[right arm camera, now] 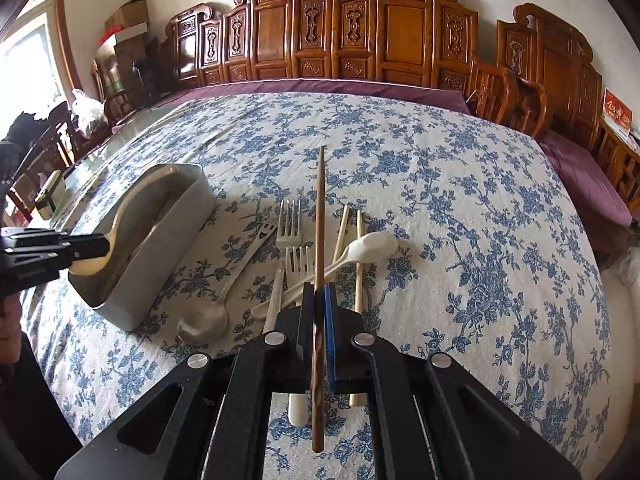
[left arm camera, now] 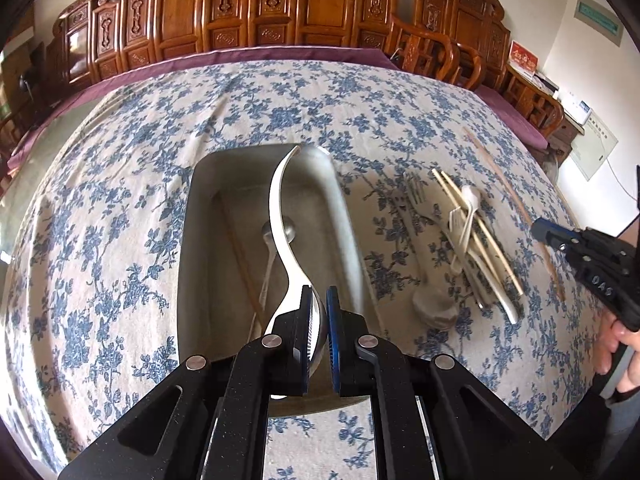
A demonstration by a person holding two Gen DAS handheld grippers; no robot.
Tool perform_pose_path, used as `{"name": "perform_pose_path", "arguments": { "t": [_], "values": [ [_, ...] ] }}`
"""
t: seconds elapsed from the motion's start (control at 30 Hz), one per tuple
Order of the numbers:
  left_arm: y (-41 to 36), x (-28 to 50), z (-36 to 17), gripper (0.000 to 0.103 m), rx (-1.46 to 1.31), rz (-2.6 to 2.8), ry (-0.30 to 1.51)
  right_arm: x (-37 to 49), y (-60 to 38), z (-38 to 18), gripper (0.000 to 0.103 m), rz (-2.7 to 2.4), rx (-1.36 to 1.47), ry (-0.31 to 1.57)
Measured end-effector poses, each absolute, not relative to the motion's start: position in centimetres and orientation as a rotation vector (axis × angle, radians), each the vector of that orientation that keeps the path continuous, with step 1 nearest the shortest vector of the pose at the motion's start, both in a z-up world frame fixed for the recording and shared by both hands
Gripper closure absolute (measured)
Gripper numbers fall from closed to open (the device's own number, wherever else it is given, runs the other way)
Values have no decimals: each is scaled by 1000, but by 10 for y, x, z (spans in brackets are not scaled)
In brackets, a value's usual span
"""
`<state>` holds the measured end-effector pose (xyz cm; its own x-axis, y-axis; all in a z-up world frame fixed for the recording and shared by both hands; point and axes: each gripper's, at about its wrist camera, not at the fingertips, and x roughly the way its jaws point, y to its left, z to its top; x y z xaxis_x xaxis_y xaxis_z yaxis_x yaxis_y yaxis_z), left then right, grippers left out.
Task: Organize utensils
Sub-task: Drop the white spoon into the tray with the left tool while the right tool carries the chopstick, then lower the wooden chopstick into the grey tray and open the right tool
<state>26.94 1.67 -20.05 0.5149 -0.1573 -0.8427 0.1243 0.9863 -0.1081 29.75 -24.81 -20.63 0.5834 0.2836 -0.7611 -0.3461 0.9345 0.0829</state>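
My left gripper (left arm camera: 319,300) is shut on the bowl end of a white curved spoon (left arm camera: 280,200) and holds it over a grey rectangular bin (left arm camera: 188,240). Inside the bin lie a metal spoon (left arm camera: 276,236) and a brown chopstick (left arm camera: 244,264). My right gripper (right arm camera: 319,292) is shut on a dark brown chopstick (right arm camera: 319,220), held above a pile of utensils: forks (right arm camera: 289,224), a white spoon (right arm camera: 368,246), pale chopsticks (right arm camera: 359,240) and a metal ladle-spoon (right arm camera: 208,320). The bin (right arm camera: 176,236) and the left gripper (right arm camera: 80,250) show at left in the right wrist view.
The table carries a blue floral cloth (right arm camera: 460,220). Carved wooden chairs (right arm camera: 360,24) line the far edge. A purple cloth (right arm camera: 320,86) borders the table's back. The utensil pile (left arm camera: 472,232) lies right of the bin; the right gripper (left arm camera: 560,240) sits beyond it.
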Motion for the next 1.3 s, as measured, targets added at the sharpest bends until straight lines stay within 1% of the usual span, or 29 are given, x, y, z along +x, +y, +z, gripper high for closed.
{"name": "perform_pose_path", "arguments": {
  "t": [0.33, 0.67, 0.73, 0.83, 0.93, 1.0, 1.1, 1.17, 1.27, 1.3],
  "values": [
    [32, 276, -223, 97, -73, -177, 1033, 285, -222, -188, 97, 364, -124, 883],
    [51, 278, -220, 96, -131, -193, 1019, 278, -189, -170, 97, 365, -187, 877],
    [58, 277, -213, 87, -137, -196, 1002, 277, -178, -166, 97, 374, -185, 873],
    [67, 275, -201, 79, -119, -182, 967, 275, -160, -164, 97, 398, -175, 871],
    [77, 272, -192, 77, -101, -161, 941, 275, -140, -164, 97, 429, -170, 875],
    [83, 271, -188, 73, -93, -147, 927, 276, -126, -165, 97, 446, -167, 876],
    [94, 273, -182, 71, -89, -115, 907, 280, -107, -167, 97, 479, -140, 882],
    [102, 274, -179, 67, -88, -96, 897, 281, -96, -169, 97, 494, -122, 886],
    [113, 275, -178, 54, -95, -75, 891, 284, -80, -172, 97, 517, -98, 893],
    [116, 275, -176, 48, -100, -67, 887, 286, -75, -173, 97, 521, -92, 895]
  ]
}}
